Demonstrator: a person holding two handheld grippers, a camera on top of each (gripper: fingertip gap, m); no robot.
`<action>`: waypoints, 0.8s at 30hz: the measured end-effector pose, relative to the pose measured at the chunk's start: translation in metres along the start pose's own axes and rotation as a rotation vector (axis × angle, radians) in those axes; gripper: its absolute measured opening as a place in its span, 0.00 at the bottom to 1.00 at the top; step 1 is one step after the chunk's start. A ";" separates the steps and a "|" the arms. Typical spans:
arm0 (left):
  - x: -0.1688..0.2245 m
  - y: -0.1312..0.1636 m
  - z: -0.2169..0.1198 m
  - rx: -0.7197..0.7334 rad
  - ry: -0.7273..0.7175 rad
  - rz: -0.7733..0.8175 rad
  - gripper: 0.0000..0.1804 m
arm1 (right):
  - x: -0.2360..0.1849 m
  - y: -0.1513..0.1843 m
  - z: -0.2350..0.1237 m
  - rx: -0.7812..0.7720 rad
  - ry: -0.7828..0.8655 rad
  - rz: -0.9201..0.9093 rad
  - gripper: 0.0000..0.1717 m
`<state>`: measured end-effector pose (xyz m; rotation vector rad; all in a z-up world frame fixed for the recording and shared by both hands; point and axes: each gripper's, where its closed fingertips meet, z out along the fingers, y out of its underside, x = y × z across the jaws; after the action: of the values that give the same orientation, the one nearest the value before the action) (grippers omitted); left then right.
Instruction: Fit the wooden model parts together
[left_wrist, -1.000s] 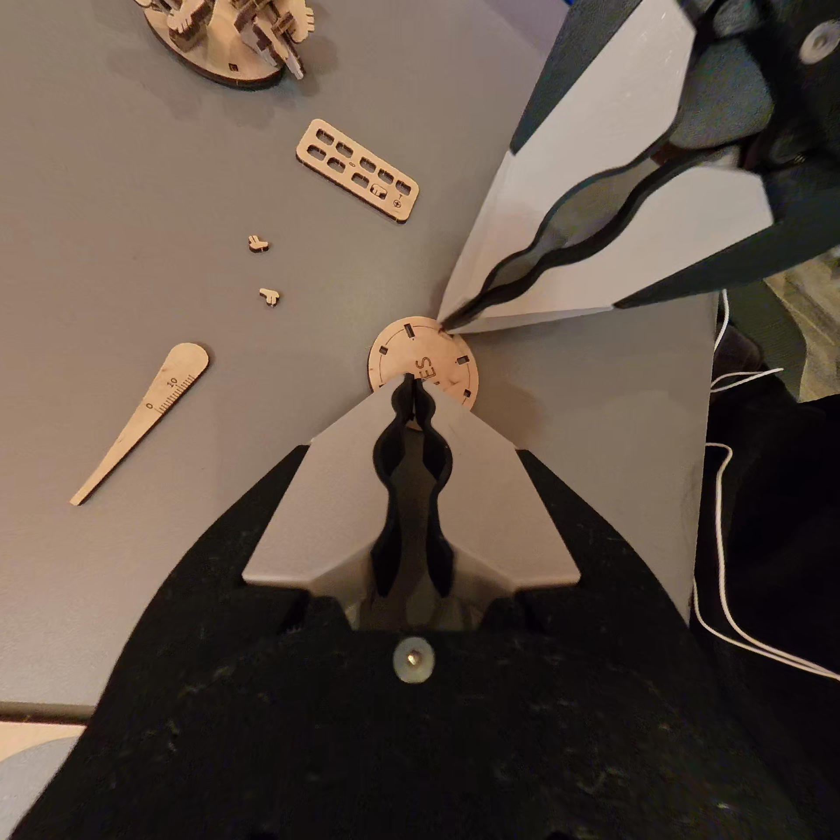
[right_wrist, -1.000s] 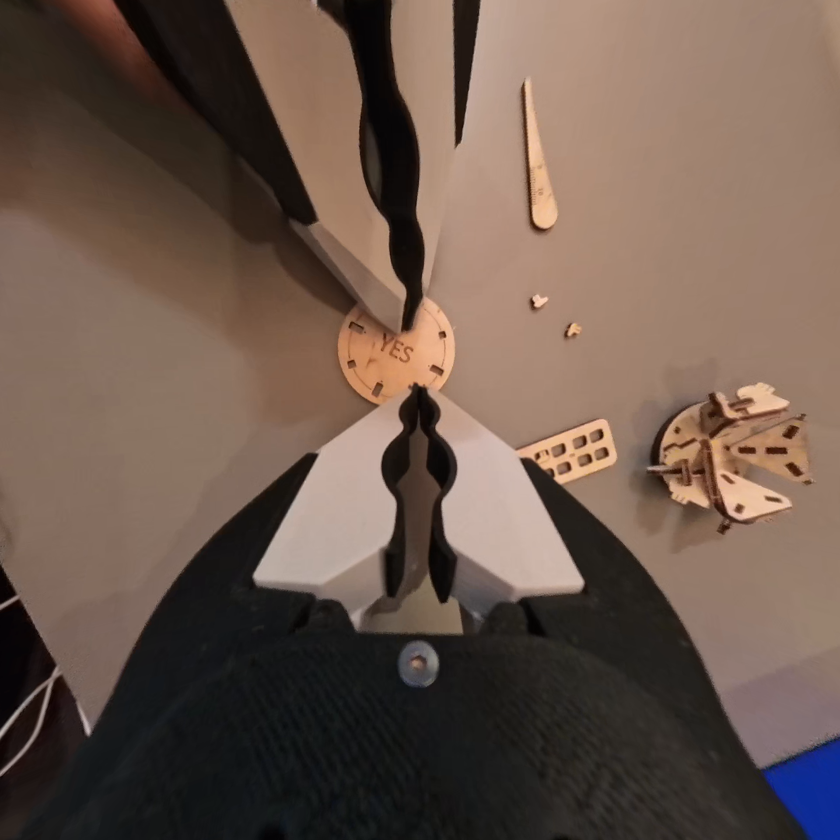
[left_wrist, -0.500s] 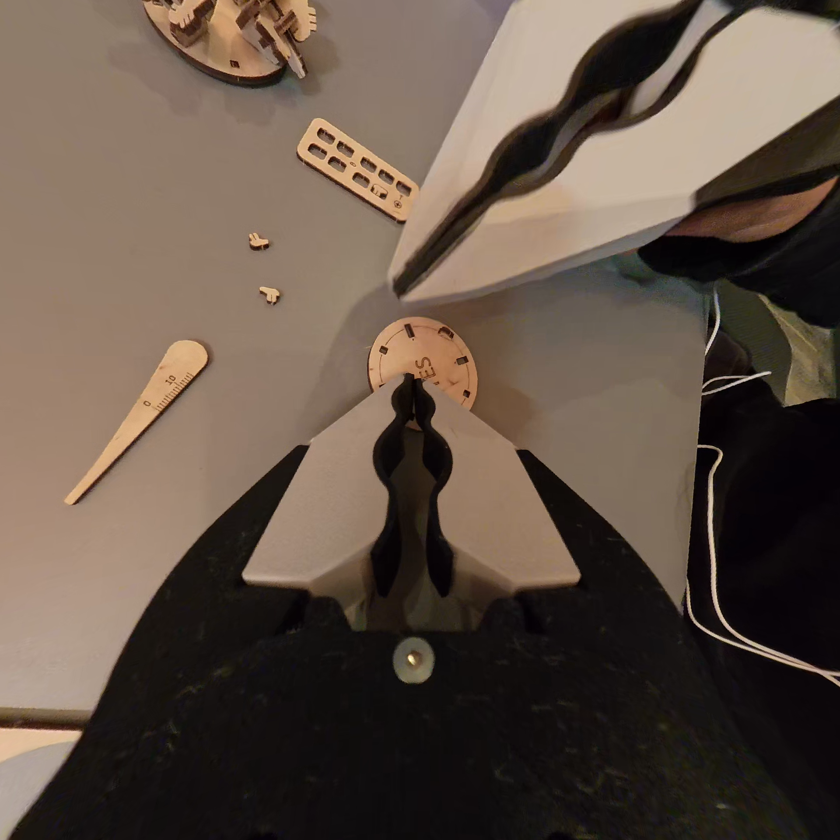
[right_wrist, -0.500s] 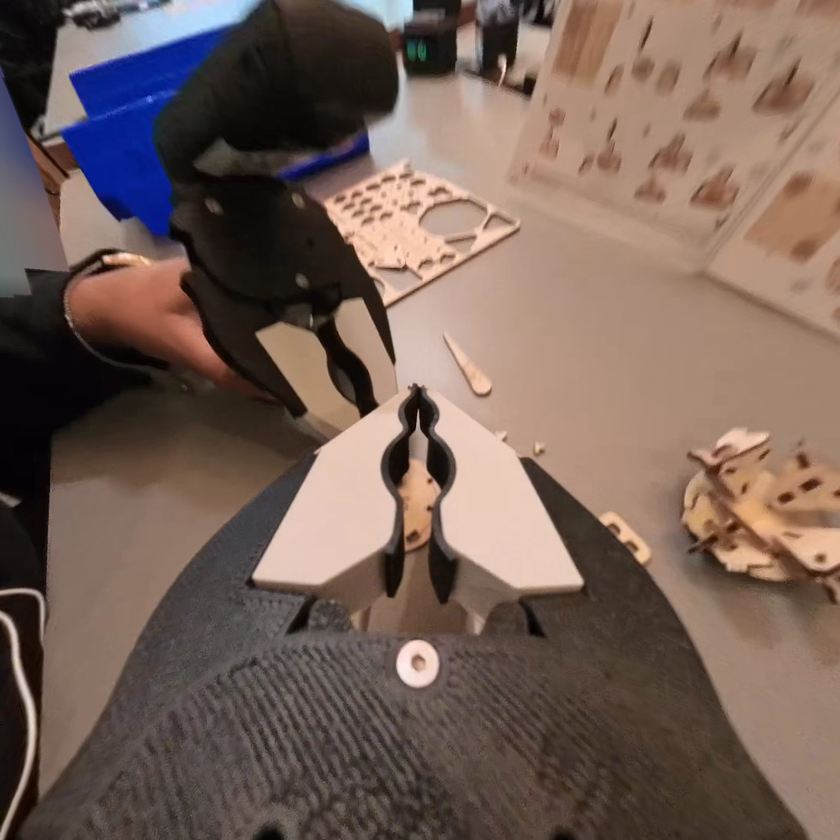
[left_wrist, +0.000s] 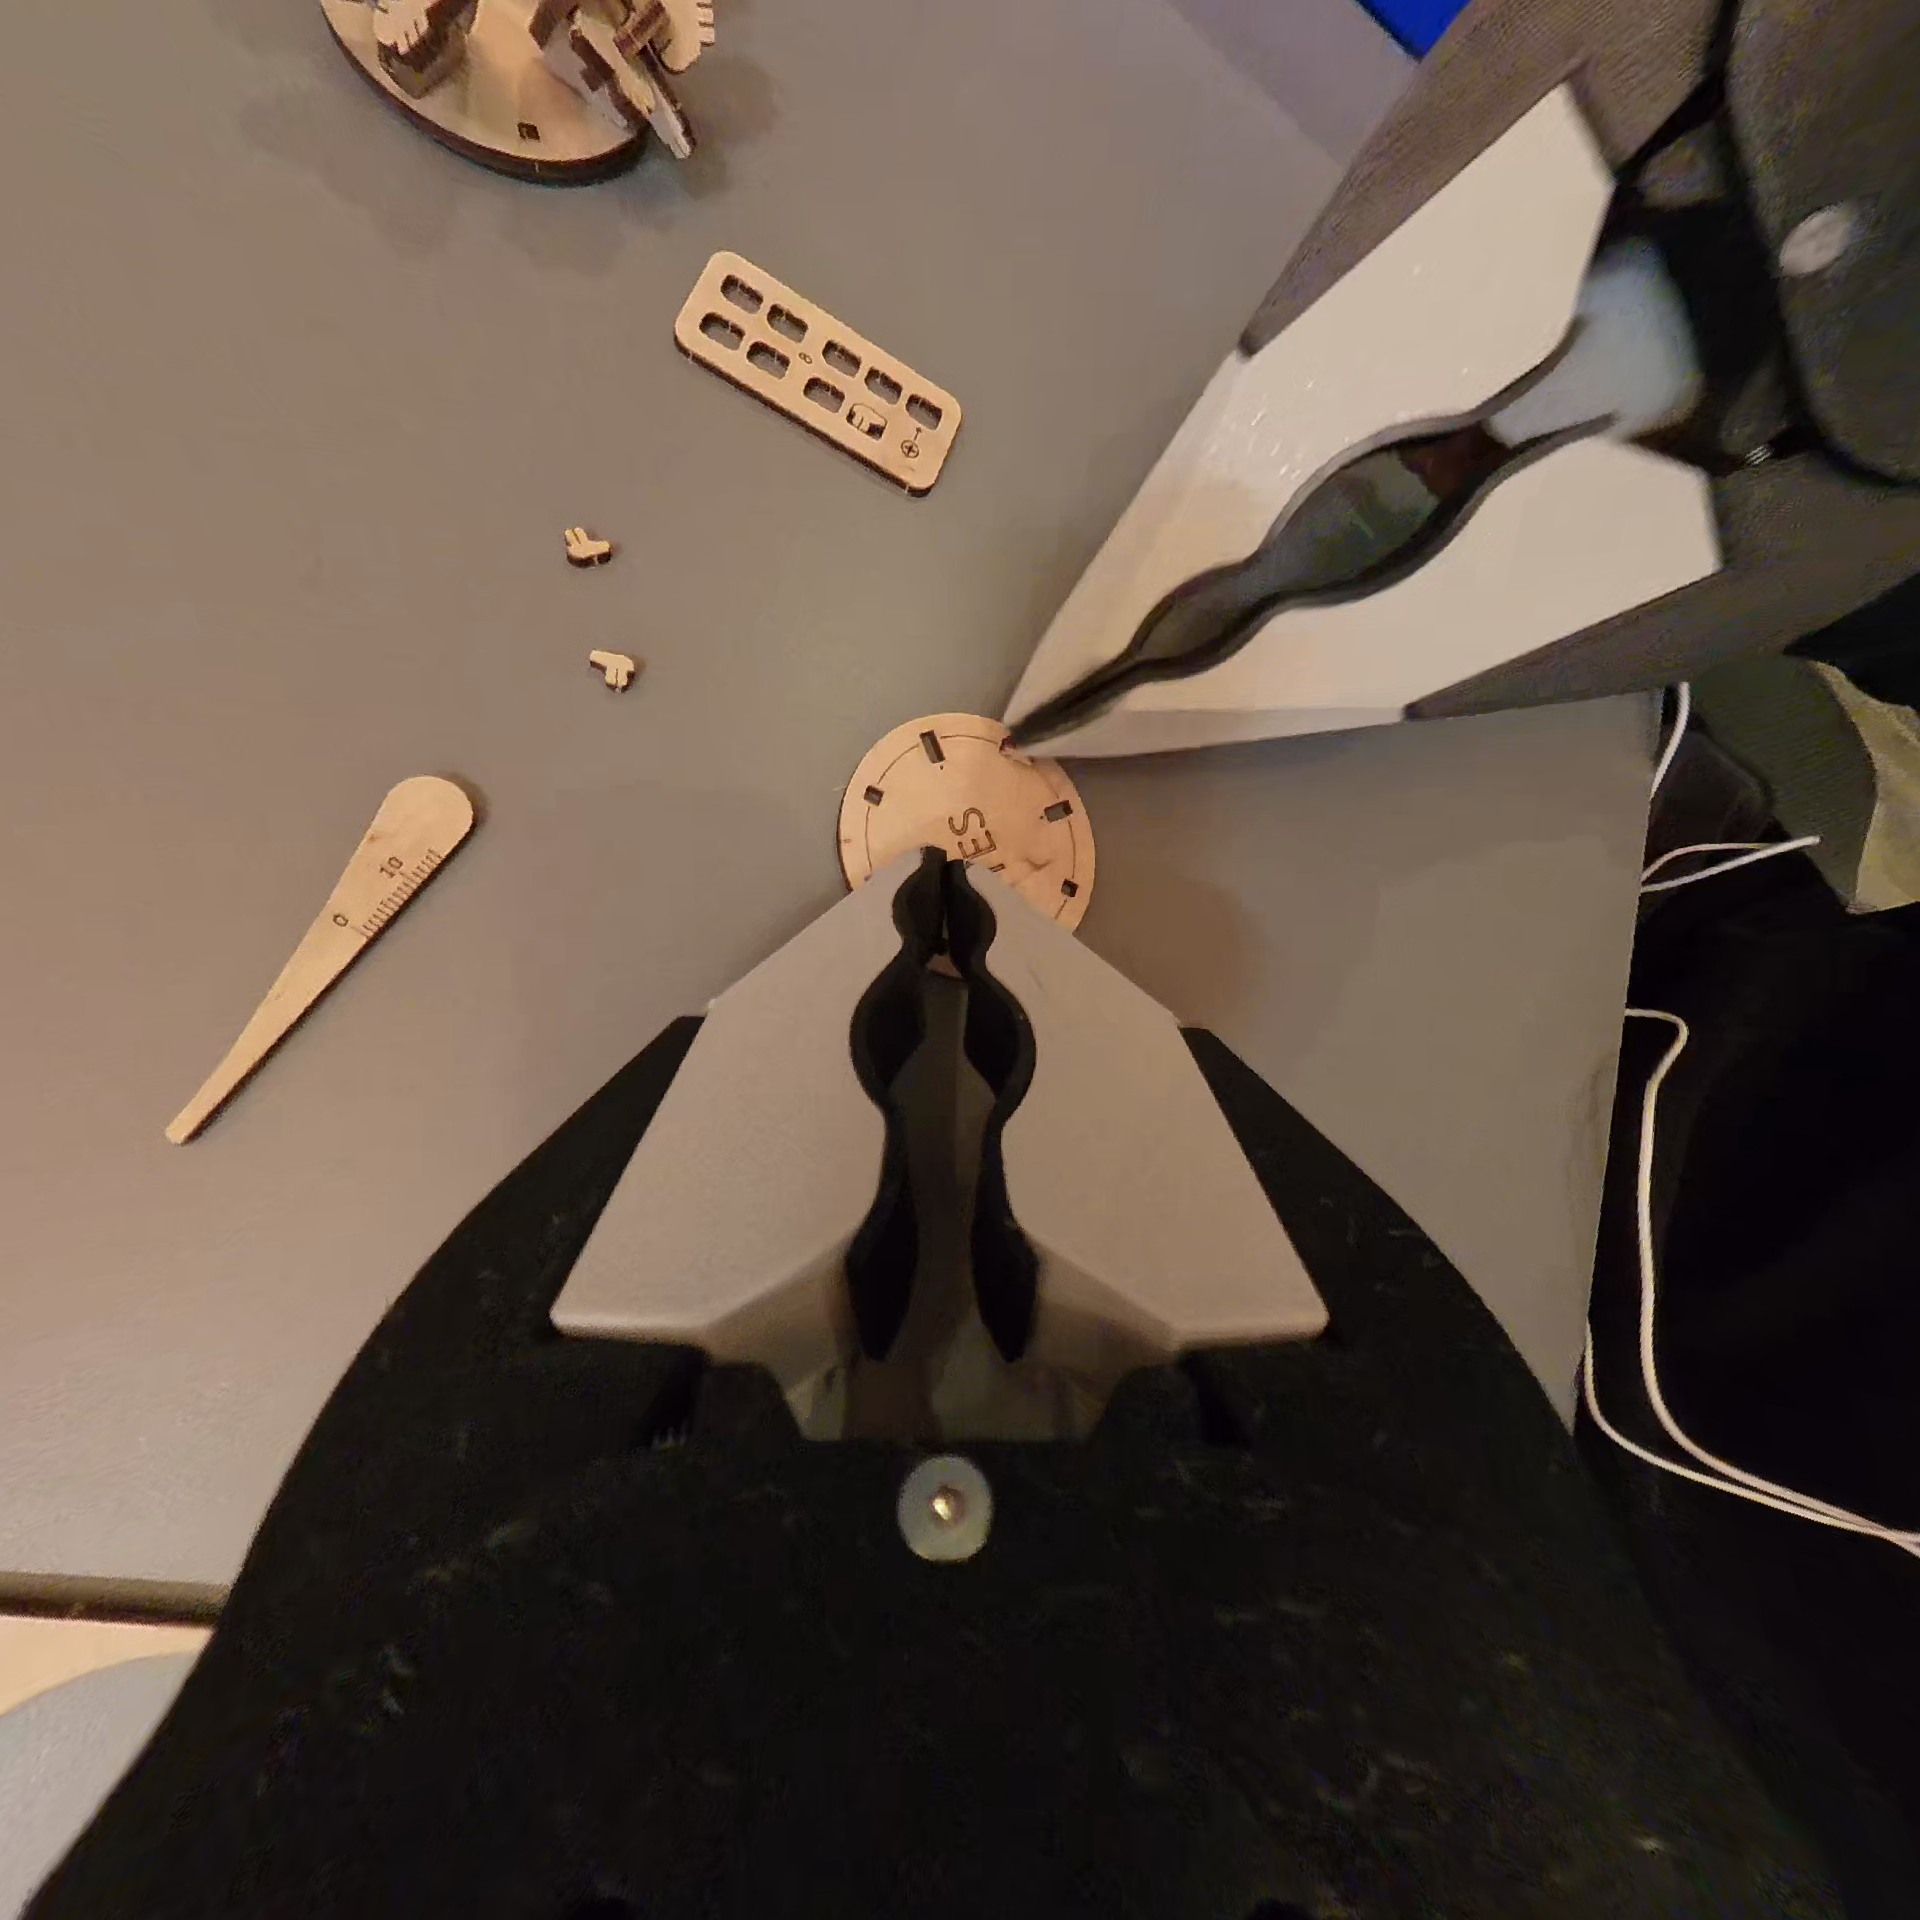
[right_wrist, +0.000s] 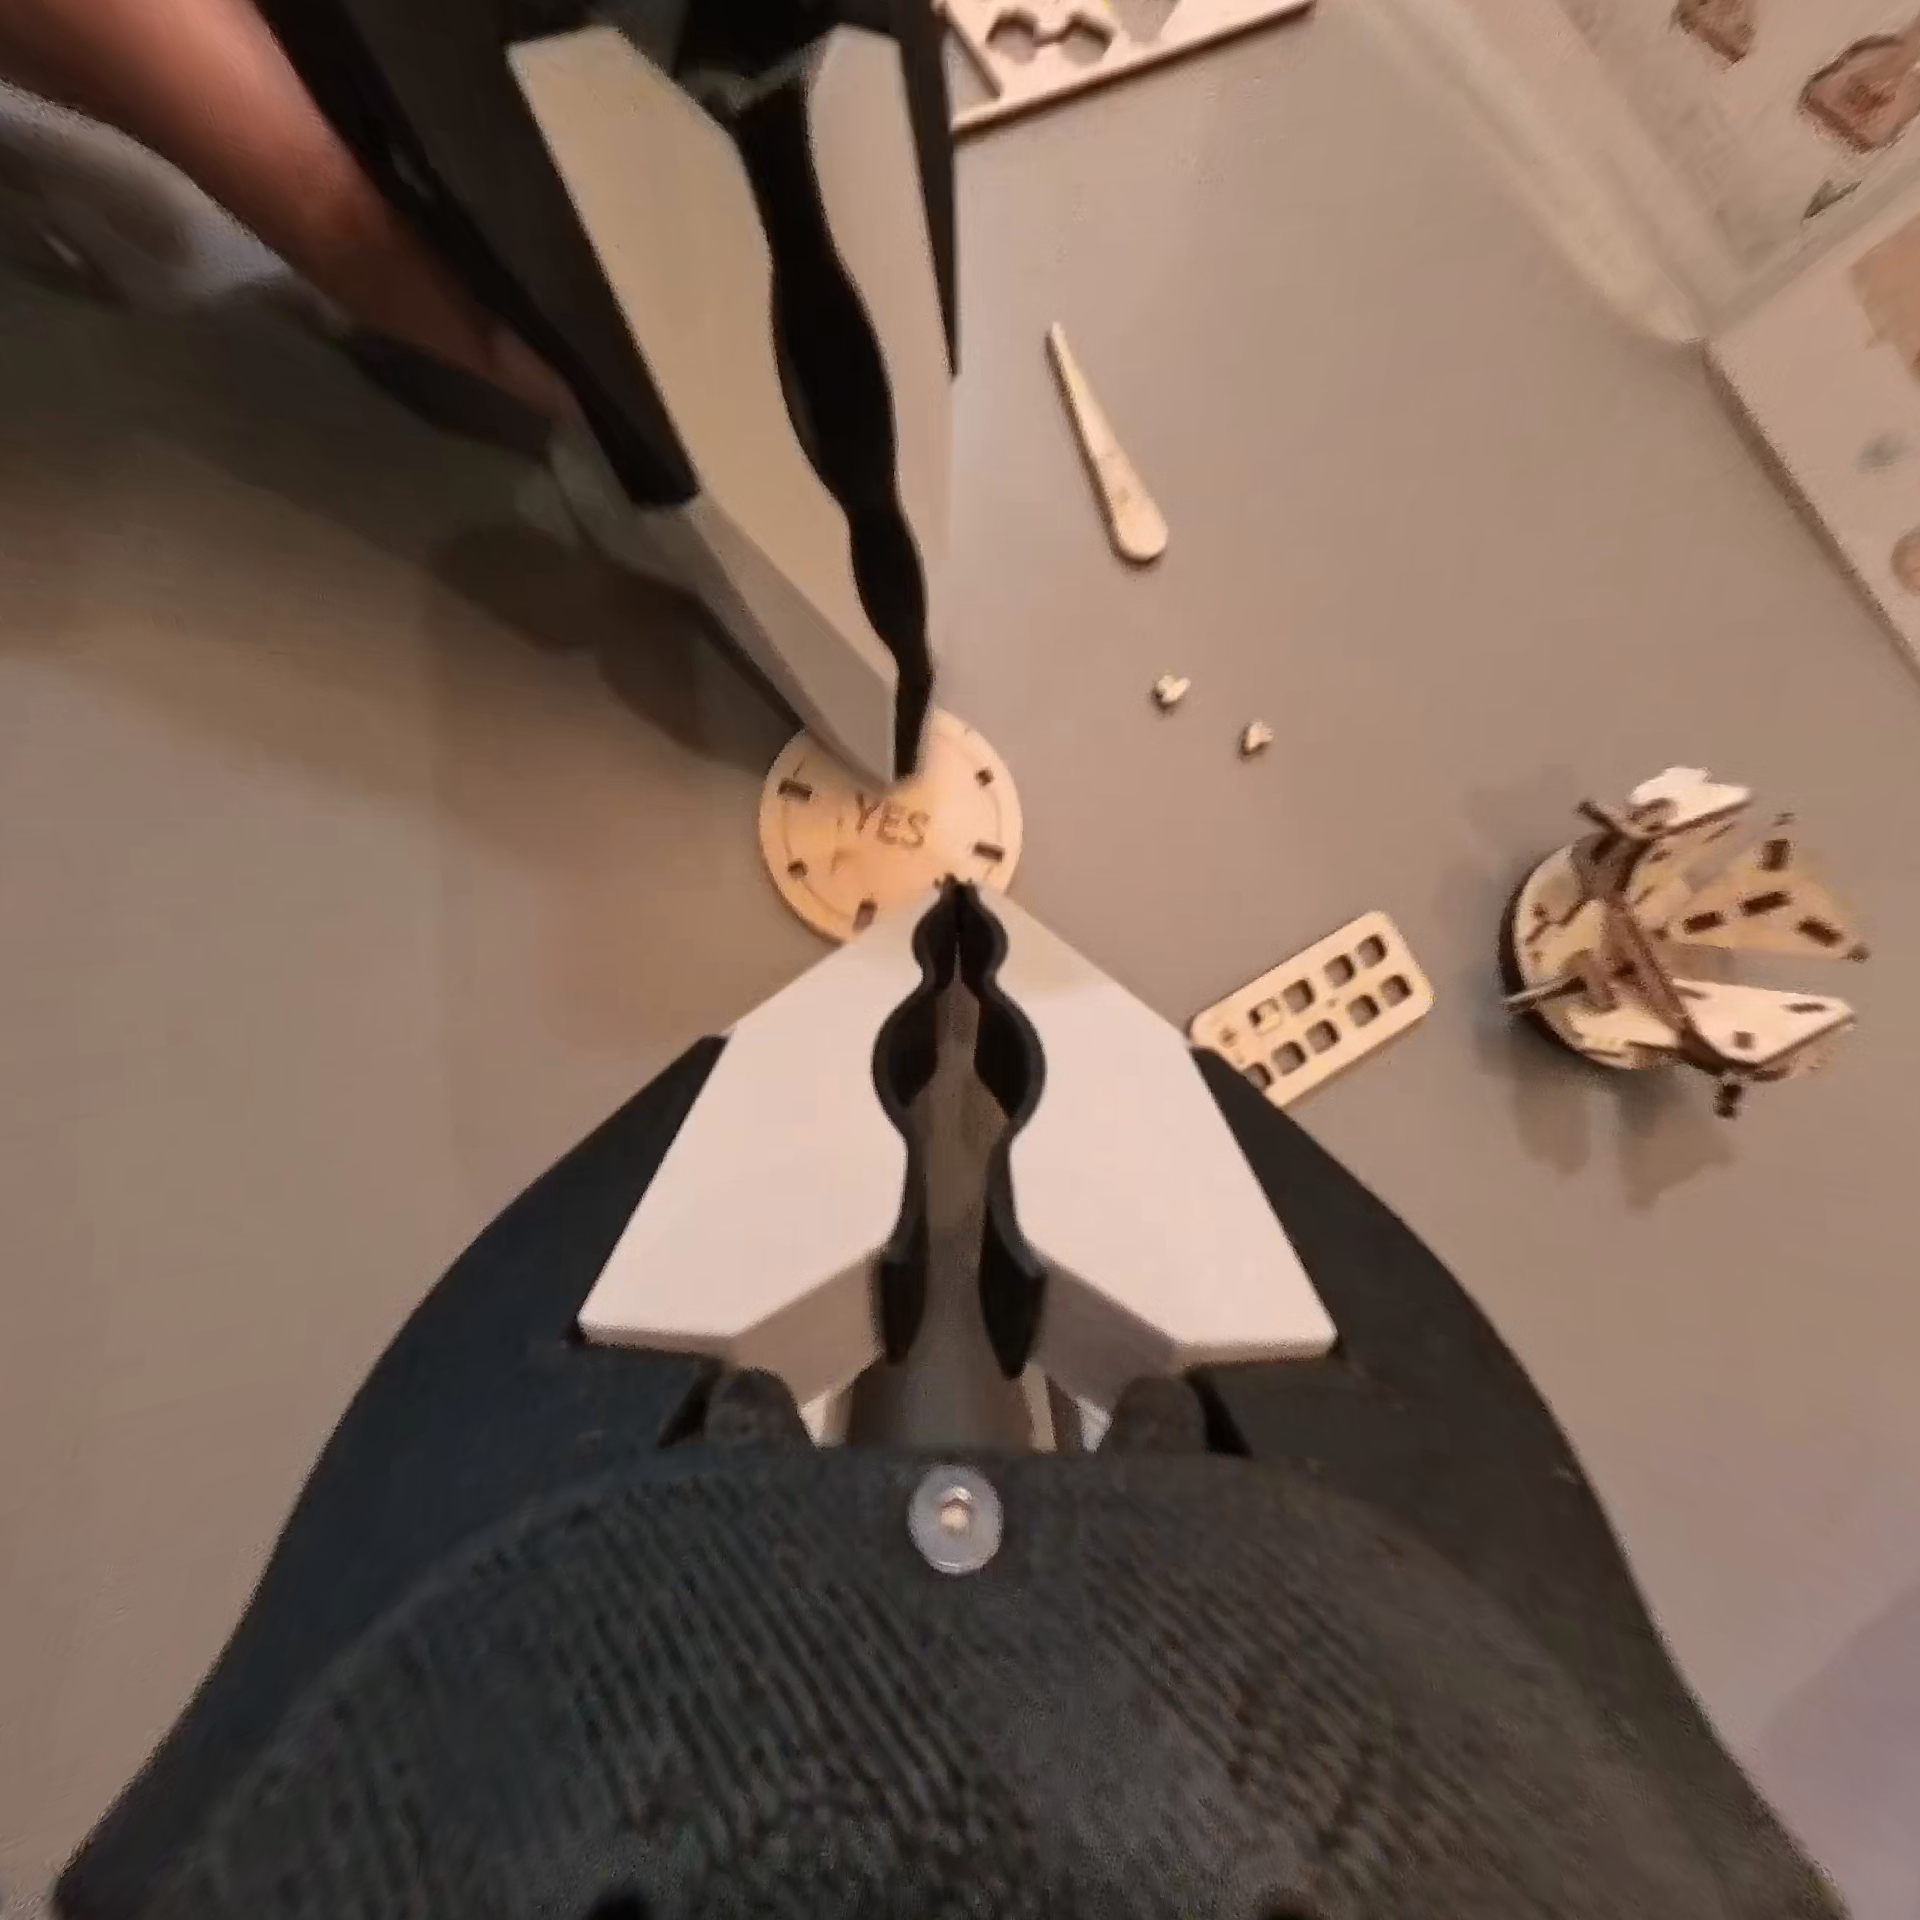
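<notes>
Your grey table (left_wrist: 312, 416) holds a part-built wooden model (right_wrist: 1683, 935) far left – loose pieces nearby – while your left gripper (left_wrist: 943, 862) and right gripper (right_wrist: 958, 896), both closed on nothing, press tips on opposite edges of the flat wooden disc (left_wrist: 966, 790)

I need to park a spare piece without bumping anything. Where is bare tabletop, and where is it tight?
Freest: the grey table left of the slotted strip, between the assembled model and the tapered ruler; also right of the round disc, toward the table edge. Crowded: the disc, with the shut left gripper and right gripper at it, and two small bits.
</notes>
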<state>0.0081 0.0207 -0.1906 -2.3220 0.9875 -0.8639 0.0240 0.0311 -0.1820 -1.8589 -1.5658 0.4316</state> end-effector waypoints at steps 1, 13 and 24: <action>0.000 0.000 0.000 -0.006 -0.005 -0.012 0.01 | 0.003 0.000 -0.001 -0.009 0.005 0.011 0.00; 0.001 0.003 -0.001 -0.035 0.000 -0.036 0.01 | 0.001 -0.011 -0.009 0.062 0.049 -0.045 0.00; 0.002 0.004 -0.001 -0.041 0.003 -0.029 0.01 | 0.003 -0.001 0.006 0.007 0.015 0.033 0.00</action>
<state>0.0068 0.0162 -0.1915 -2.3755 0.9843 -0.8660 0.0200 0.0354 -0.1855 -1.8809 -1.5229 0.4365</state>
